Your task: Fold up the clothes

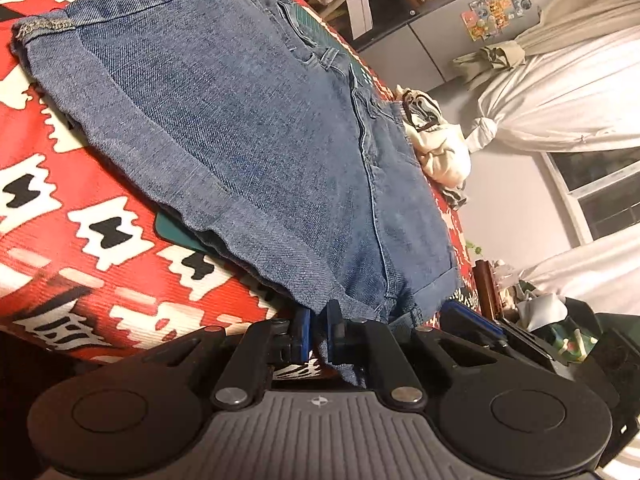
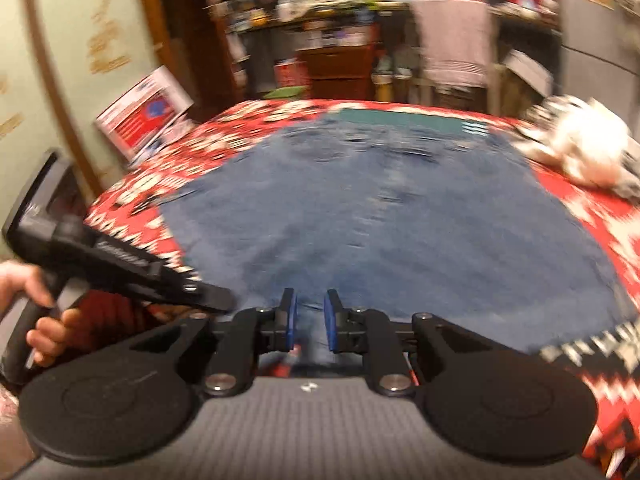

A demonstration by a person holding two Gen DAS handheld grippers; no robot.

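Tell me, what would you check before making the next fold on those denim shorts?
1. Denim shorts spread flat on the patterned cloth: ok.
2. Left gripper at the near hem: ok. Its jaws are nearly closed, but whether they actually pinch denim: cannot tell.
3. Right gripper clamped on the hem: not ok. Its jaws stand apart, with denim showing in the gap.
4. White garment pile clear of the shorts: ok, it lies beside them, not on top.
5. Creases on the far side: cannot tell, because the right wrist view is blurred.
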